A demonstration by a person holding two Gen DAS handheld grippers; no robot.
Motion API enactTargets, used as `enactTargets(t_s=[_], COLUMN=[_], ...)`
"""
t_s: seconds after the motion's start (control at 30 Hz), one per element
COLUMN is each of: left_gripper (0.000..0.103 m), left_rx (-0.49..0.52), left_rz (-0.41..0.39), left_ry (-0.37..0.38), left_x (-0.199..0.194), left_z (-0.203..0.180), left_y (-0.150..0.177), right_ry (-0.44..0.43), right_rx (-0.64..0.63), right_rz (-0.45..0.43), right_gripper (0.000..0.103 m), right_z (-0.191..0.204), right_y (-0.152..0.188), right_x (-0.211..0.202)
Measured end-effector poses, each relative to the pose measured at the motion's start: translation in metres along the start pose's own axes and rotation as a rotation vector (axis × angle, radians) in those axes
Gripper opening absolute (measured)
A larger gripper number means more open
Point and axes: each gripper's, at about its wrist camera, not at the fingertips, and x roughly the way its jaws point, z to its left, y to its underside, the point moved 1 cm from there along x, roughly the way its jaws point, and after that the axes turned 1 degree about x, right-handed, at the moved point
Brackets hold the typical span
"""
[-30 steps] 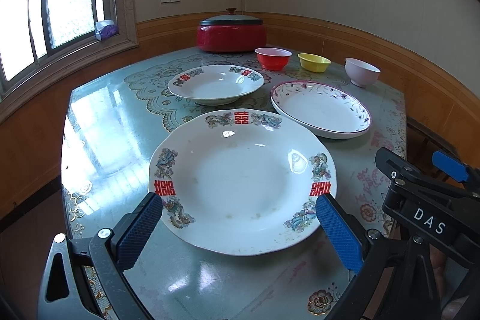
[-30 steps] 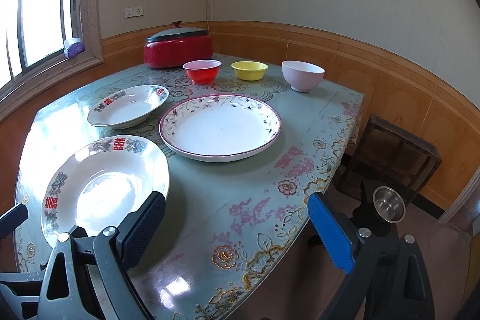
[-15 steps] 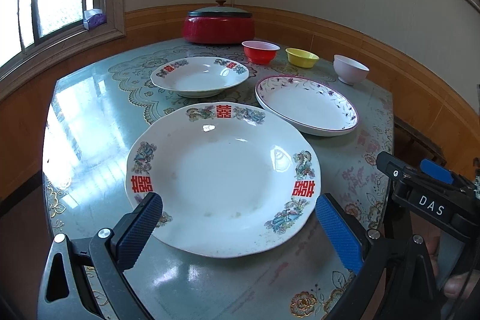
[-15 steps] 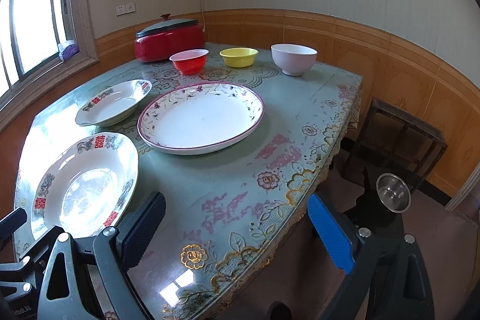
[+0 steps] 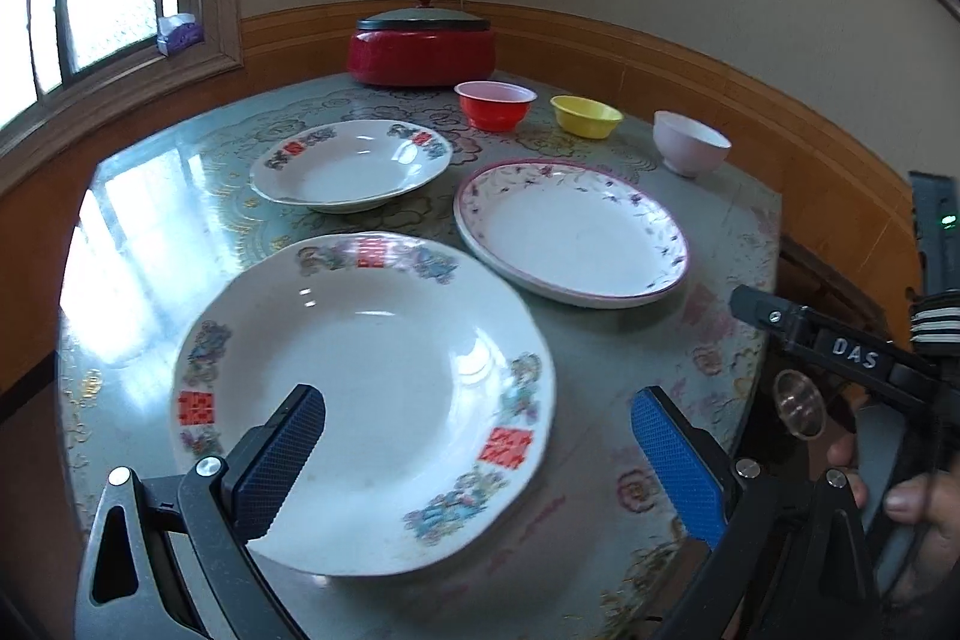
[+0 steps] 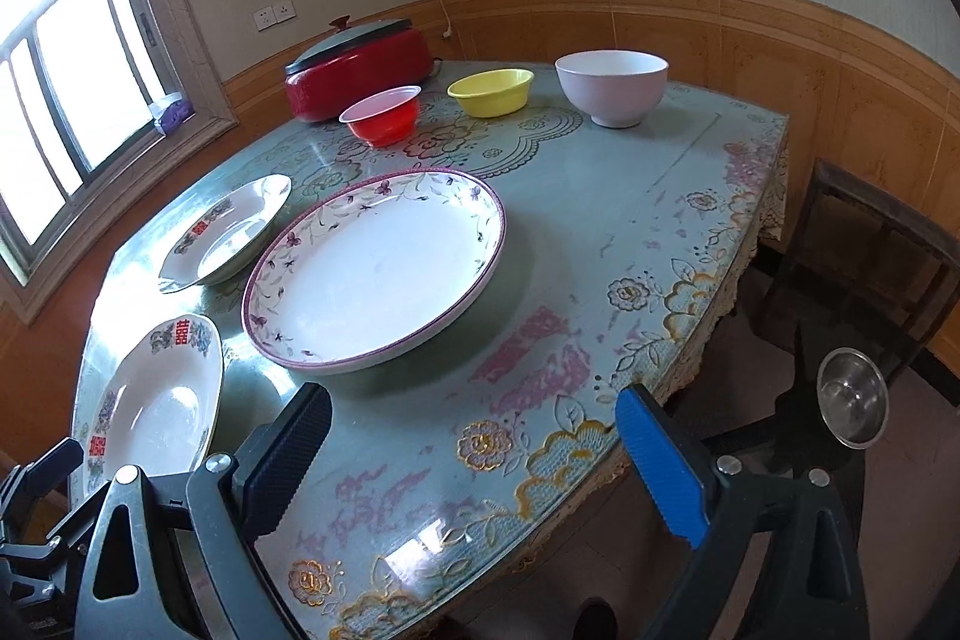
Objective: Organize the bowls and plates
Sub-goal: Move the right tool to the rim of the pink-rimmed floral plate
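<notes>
The large plate with red characters is seen from closer and further to the left than a second ago: the left gripper now hangs over its near half, with the left finger above the plate's inside, where before both fingers flanked its near rim. The right gripper is raised and tilted down over the table, so the purple-rimmed plate is viewed more from above. The person's hand is now visible at the lower right.
</notes>
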Motion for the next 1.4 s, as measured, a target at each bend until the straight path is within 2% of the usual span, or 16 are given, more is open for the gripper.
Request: enactTargets(t_s=[0.07, 0.23, 0.43, 0.63, 0.7, 0.77, 0.9, 1.17, 1.4], left_gripper=[0.103, 0.103, 0.103, 0.103, 0.103, 0.103, 0.101, 0.099, 0.099], left_rx=[-0.034, -0.081, -0.112, -0.138, -0.126, -0.106, -0.09, -0.066, -0.103], left_rz=[0.001, -0.004, -0.003, 0.064, 0.082, 0.097, 0.113, 0.108, 0.093], left_ry=[0.029, 0.035, -0.006, -0.092, -0.121, -0.137, -0.094, -0.025, -0.062], left_x=[0.005, 0.022, 0.043, 0.064, 0.069, 0.075, 0.089, 0.112, 0.115], left_z=[-0.01, -0.039, -0.069, -0.087, -0.089, -0.089, -0.086, -0.08, -0.071], left_y=[-0.009, -0.021, -0.025, -0.031, -0.031, -0.032, -0.039, -0.052, -0.057], right_ry=[-0.013, -0.057, -0.104, -0.189, -0.21, -0.242, -0.258, -0.237, -0.301], right_rx=[0.001, -0.024, -0.112, -0.216, -0.237, -0.241, -0.272, -0.365, -0.492], right_rz=[0.005, 0.033, 0.088, 0.125, 0.133, 0.15, 0.147, 0.156, 0.203], right_gripper=[0.098, 0.098, 0.097, 0.071, 0.06, 0.054, 0.043, 0.042, 0.042], right_z=[-0.014, -0.043, -0.063, -0.069, -0.067, -0.064, -0.049, -0.013, 0.012], right_y=[-0.01, -0.031, -0.047, -0.061, -0.066, -0.071, -0.085, -0.119, -0.151], right_x=[0.005, 0.017, 0.034, 0.05, 0.057, 0.065, 0.08, 0.116, 0.154])
